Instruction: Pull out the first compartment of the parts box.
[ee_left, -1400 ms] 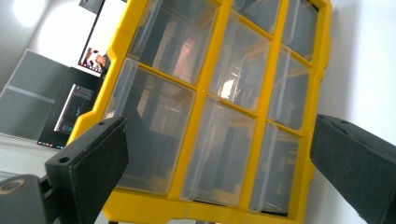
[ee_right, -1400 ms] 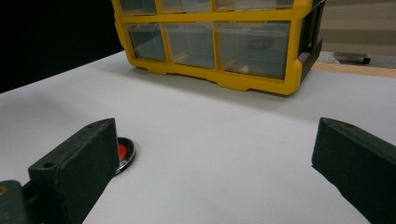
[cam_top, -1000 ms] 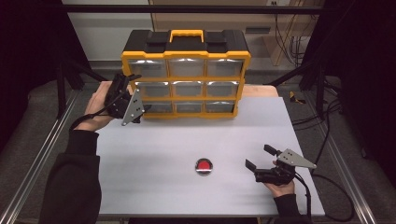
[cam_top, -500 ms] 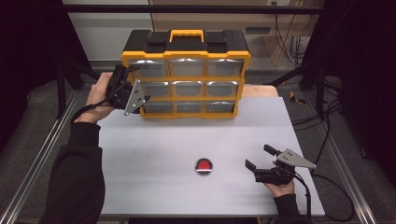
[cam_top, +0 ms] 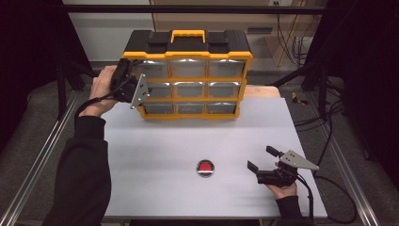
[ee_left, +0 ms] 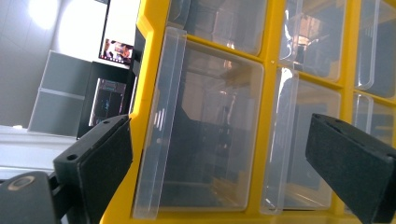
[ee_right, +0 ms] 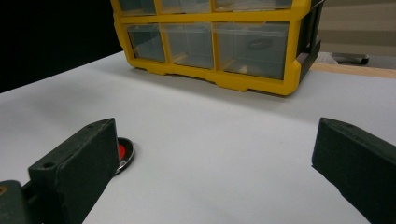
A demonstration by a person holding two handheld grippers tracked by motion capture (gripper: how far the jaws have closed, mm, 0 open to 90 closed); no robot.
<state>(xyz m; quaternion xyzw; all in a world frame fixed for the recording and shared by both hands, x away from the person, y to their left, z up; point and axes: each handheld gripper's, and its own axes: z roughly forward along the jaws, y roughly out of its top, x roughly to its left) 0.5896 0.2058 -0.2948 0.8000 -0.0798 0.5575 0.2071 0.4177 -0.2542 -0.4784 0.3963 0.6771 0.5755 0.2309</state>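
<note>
High view: left gripper [cam_top: 141, 90] raised at drawer cabinet [cam_top: 188, 75], jaws wide; right gripper [cam_top: 262, 161] low, gaping.

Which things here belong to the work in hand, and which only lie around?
In the work:
- left gripper, open at the yellow drawer cabinet
- its clear left-column drawer, between the jaws

Lying about:
- red round disc on the table
- right gripper, open, resting apart from the disc
</note>
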